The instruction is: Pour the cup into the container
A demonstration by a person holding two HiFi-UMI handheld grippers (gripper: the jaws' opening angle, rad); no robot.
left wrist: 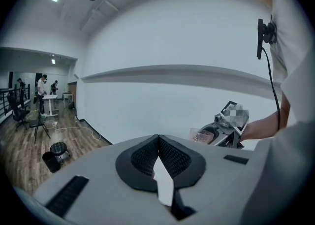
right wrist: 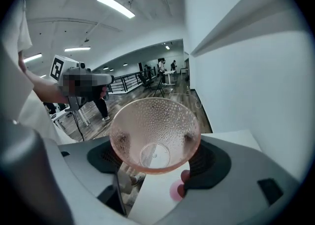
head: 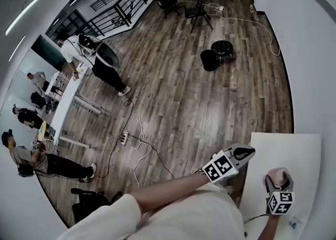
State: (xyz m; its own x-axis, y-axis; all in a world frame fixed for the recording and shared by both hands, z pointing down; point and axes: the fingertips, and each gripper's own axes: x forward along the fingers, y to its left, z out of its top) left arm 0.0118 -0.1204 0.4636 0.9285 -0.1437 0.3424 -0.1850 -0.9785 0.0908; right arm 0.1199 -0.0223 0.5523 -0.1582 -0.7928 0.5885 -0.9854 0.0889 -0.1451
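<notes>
The right gripper has its 2 jaws closed on the pink dimpled cup. It holds the cup over the near part of the white tabletop, mouth facing back along the jaws, and the inside looks empty. The left gripper, just to its left by the tabletop's near left edge, has its jaws pressed together on nothing. No container shows in any view, so the cup is in hand, but I cannot tell whether the pour is done or still to come.
</notes>
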